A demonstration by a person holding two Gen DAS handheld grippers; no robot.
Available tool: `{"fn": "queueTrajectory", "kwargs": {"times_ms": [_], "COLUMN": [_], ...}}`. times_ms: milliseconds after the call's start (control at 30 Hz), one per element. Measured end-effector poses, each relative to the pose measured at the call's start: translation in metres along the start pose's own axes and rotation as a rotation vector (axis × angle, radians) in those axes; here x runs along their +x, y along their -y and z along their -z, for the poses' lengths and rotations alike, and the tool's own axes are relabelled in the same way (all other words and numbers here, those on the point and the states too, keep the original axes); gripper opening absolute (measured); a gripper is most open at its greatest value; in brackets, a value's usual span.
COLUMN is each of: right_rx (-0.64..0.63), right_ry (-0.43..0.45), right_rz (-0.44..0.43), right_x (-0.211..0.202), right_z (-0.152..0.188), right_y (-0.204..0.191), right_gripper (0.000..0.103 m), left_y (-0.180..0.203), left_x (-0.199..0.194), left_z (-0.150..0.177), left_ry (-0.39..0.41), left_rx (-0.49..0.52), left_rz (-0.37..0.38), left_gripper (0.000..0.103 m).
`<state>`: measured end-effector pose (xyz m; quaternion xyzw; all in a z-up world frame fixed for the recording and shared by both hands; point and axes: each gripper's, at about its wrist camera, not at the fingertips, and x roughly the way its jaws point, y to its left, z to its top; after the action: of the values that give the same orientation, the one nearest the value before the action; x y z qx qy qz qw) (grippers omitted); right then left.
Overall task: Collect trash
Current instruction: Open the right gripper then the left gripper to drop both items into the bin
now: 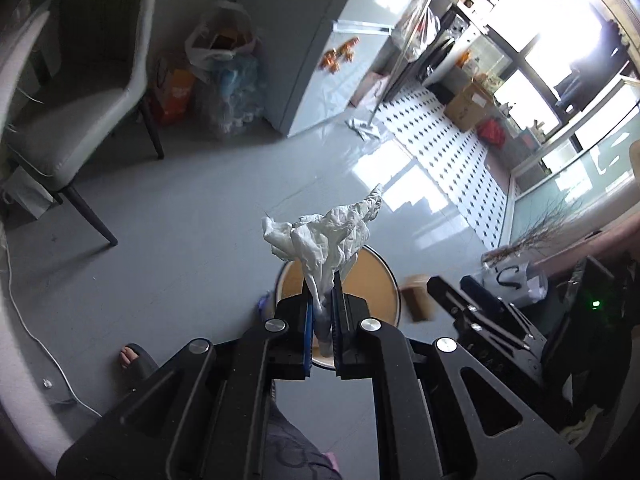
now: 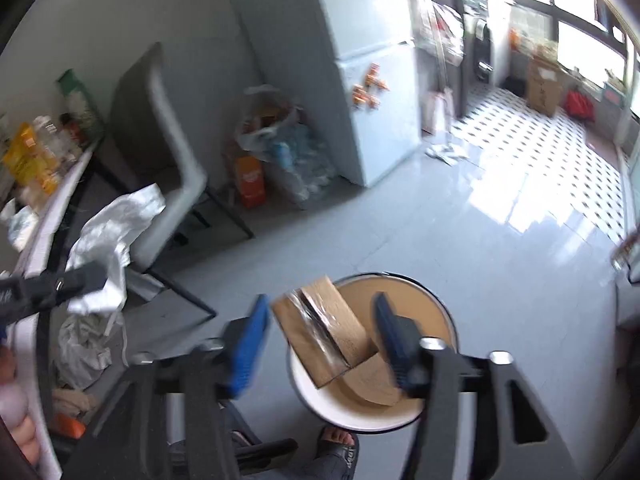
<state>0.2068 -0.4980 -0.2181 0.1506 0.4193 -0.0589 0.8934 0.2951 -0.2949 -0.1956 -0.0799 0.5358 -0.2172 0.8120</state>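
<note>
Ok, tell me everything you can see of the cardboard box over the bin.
The cardboard box is small, brown and flat-sided, with a strip of shiny clear tape along one edge. It sits tilted between the open right gripper's blue pads, touching neither, directly above the round bin, whose wall is white and inside tan.

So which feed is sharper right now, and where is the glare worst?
Left wrist view: mostly crisp; the crumpled white plastic bag in the left gripper is sharp, while the windows at upper right blow out. Right wrist view: motion-smeared, with the blue-padded right gripper and brown cardboard box soft, and glare on the glossy floor.
</note>
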Motion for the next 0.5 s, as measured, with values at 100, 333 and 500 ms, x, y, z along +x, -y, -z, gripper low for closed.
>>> {"fn": "queueTrajectory", "kwargs": {"times_ms": [100, 333, 500], "right_rx": [0.043, 0.14, 0.201], "right_ry": [0.037, 0.083, 0.081], "right_rz": [0.006, 0.103, 0.156], "right_x": [-0.009, -0.058, -0.072], "right_z": [0.002, 0.021, 0.036], "right_y": [0.018, 0.069, 0.1], "right_gripper": [0.075, 0.078, 0.078], "left_y": [0.02, 0.069, 0.093], "left_x": [0.026, 0.072, 0.089], "left_z": [0.003, 0.007, 0.014], "left_ry": [-0.059, -0.144, -0.205], "left_rx": [0.013, 0.104, 0.158], "left_rz": [0.018, 0.04, 0.043], "left_gripper": [0.008, 0.008, 0.065]}}
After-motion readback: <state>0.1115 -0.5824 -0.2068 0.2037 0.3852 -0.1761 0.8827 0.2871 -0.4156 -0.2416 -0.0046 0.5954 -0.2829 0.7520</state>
